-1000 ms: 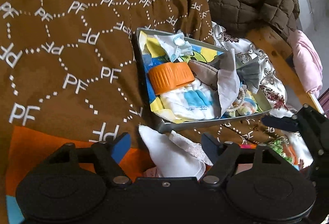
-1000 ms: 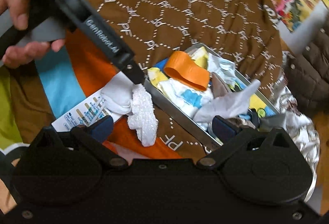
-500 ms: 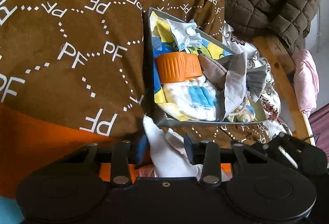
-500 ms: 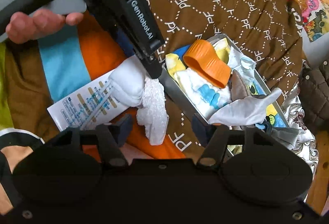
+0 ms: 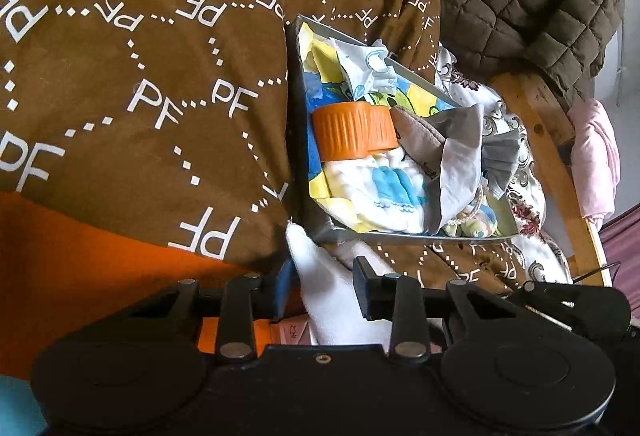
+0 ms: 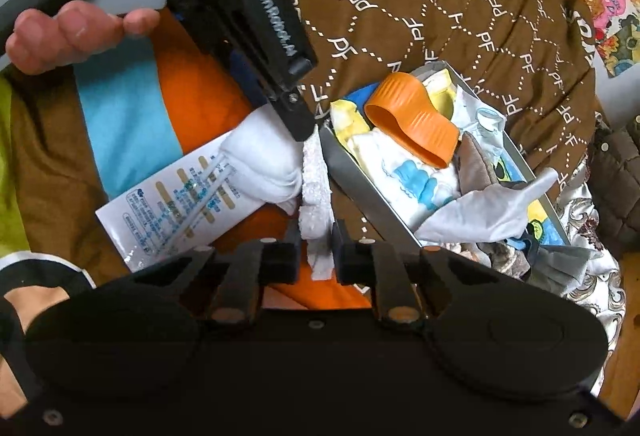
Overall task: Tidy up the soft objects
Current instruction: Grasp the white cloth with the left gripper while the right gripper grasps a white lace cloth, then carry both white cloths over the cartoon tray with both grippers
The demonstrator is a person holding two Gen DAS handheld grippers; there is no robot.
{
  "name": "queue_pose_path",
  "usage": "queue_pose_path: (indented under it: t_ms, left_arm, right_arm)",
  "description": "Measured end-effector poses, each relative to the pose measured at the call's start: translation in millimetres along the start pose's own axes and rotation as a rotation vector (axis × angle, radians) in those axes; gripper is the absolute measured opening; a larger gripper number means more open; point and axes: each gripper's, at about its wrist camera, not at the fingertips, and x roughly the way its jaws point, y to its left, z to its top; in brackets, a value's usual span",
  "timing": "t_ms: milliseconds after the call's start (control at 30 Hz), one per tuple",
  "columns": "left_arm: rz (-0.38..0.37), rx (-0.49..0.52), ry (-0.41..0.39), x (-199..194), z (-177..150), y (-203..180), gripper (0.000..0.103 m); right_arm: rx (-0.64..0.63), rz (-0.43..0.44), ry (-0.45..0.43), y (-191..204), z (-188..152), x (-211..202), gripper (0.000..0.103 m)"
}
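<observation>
1. Both my jaws, wide a second ago, have drawn in on the same white sock [image 6: 260, 164]; both hands dropped toward it as they came in.
2. My left gripper [image 5: 320, 284]: jaws closing, now narrow, the smooth white body of the sock between them and the pads seemingly pressing the cloth on both sides.
3. My right gripper [image 6: 314, 248]: jaws closing, almost together, pinching the lace cuff [image 6: 316, 192] that hangs off the sock's end.
4. Meaning, as I judge it: the sock is gripped at two points, so lifting it or stretching it flat can start.
5. The sock lies on the orange patch of the brown blanket [image 5: 120, 76], at the near corner of the metal tray [image 6: 360, 196], partly over a printed packet [image 6: 176, 196]; the tray sits just beyond my fingertips.
6. The tray already holds an orange band [image 5: 352, 130], a grey cloth [image 6: 492, 212] and patterned fabrics; likely the sock's destination.
7. Risk: the lace is thin and may slip.
</observation>
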Motion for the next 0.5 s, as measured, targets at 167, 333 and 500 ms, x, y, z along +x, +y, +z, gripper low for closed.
queue_pose_path:
  t_ms: [167,333,500]
  left_arm:
    - [0.021,0.044,-0.014,-1.5,-1.0,-5.8,0.009]
    - [0.016,0.072,-0.046,-8.3,3.2,-13.2,0.002]
    - [0.001,0.103,-0.092,-17.9,10.5,-28.8,0.002]
  right_arm:
    - [0.038,-0.008,0.005,-9.2,-0.5,-1.4,0.007]
    - [0.046,-0.023,-0.006,-12.0,1.2,-7.6,0.006]
    - [0.053,-0.052,-0.036,-16.8,4.3,-19.1,0.006]
